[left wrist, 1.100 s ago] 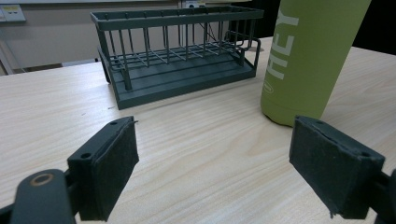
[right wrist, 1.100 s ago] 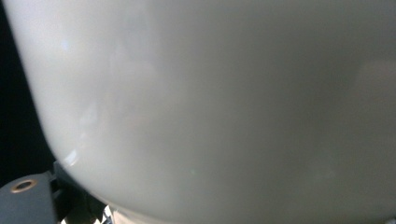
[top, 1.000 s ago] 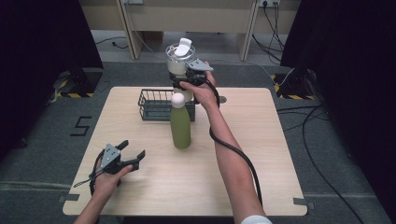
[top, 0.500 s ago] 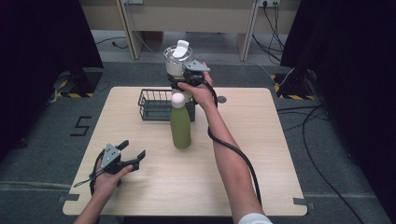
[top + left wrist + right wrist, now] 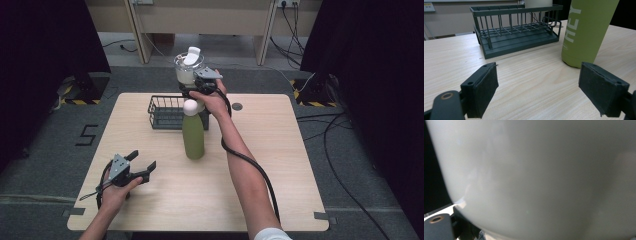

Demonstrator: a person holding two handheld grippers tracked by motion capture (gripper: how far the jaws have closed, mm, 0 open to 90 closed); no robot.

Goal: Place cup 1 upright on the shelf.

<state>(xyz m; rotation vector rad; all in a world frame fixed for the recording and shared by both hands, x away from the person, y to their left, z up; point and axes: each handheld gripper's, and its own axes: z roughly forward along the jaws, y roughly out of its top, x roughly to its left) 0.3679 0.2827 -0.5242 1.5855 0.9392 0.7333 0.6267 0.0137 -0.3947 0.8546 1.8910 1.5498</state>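
Your right gripper (image 5: 192,86) is holding a pale, translucent cup (image 5: 188,70) with a white lid on top, raised above the far end of the dark wire basket (image 5: 165,114). Its jaws are clamping the cup's lower body from the side, and in the right gripper view the cup's milky wall (image 5: 544,177) is sitting right up against the camera (so close that the pads themselves are hidden behind it). Your right forearm is stretching across the wooden table (image 5: 280,165), with the black cable trailing along it.

The basket is sitting on the far left part of the table, and a green bottle (image 5: 193,135) with a white cap is standing upright just in front of its right end. In the left gripper view the bottle (image 5: 586,32) is showing white lettering down its side, with the basket (image 5: 516,35) behind and to the left of it.

Your left gripper (image 5: 134,167) is resting low near the table's near left corner, well apart from the bottle. Its two black padded jaws are standing spread with nothing but bare tabletop between them, pointing towards the basket and bottle.
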